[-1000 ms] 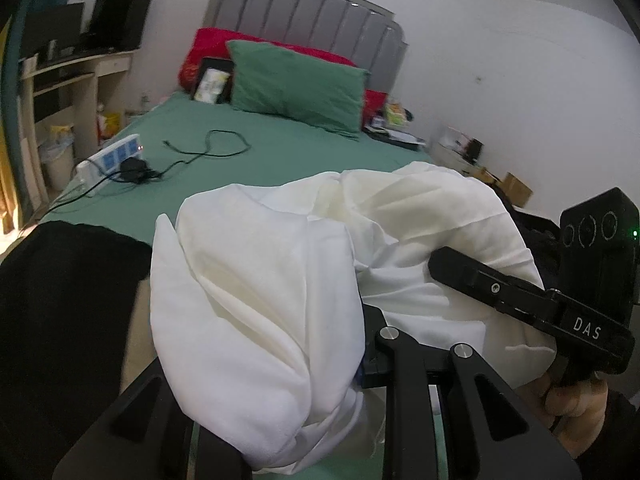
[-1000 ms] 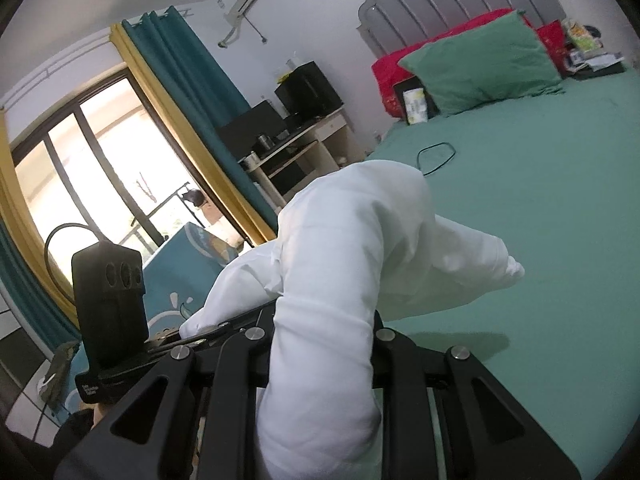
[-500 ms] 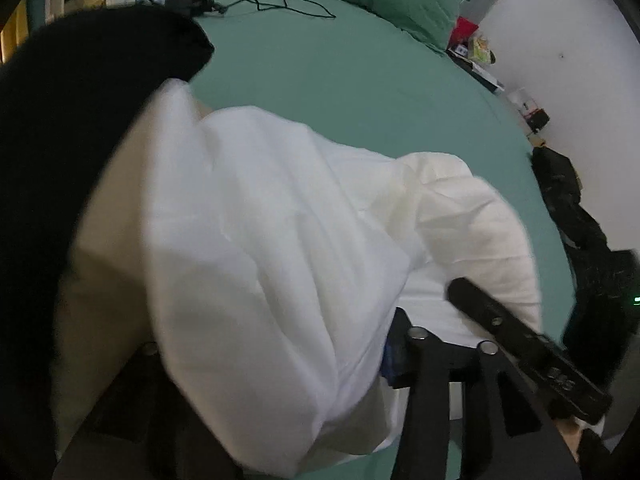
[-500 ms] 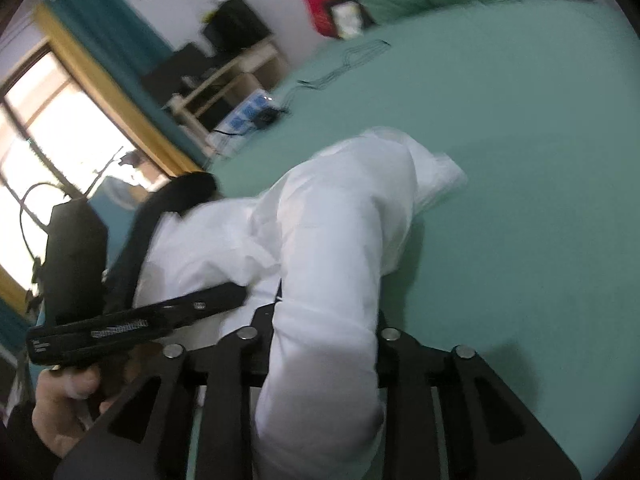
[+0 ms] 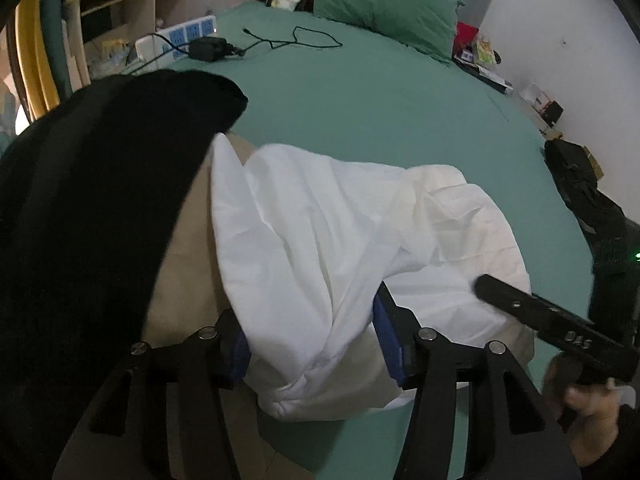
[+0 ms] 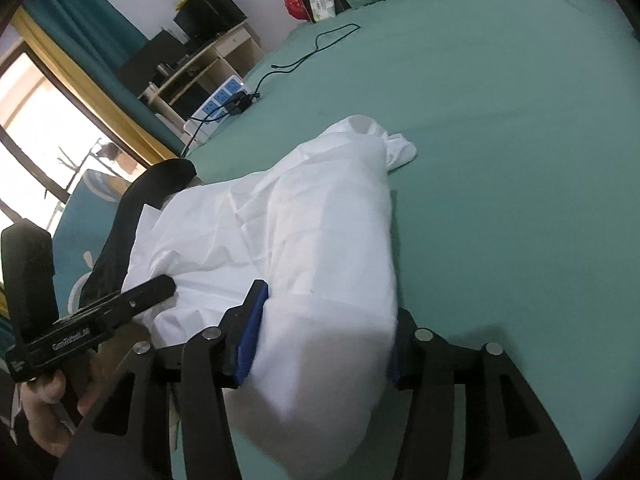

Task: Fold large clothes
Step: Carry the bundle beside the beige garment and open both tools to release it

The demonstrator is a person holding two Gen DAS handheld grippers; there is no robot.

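White cloth (image 5: pixel 320 240) bunched on green bed (image 5: pixel 400 104), beside black garment (image 5: pixel 100 200). Seen from left wrist: left gripper (image 5: pixel 312 352) opening, blue pads (image 5: pixel 390 344) flanking a fold of cloth, pressing or not unclear. Right gripper (image 5: pixel 552 320) at lower right, hand (image 5: pixel 588 404) beneath.

From right wrist: right gripper (image 6: pixel 320 332) opening, cloth (image 6: pixel 320 232) between pads (image 6: pixel 250 332). Left gripper (image 6: pixel 92 324) at left edge, jaws unreadable.

- The garment (image 5: pixel 320 248) you're folding is plain white.
- Your bed sheet (image 5: pixel 380 100) is plain green, like the pillow (image 5: pixel 384 4).
- Black cloth (image 5: pixel 100 200) beside it.
- Your gripper pads (image 6: pixel 250 336) are blue.
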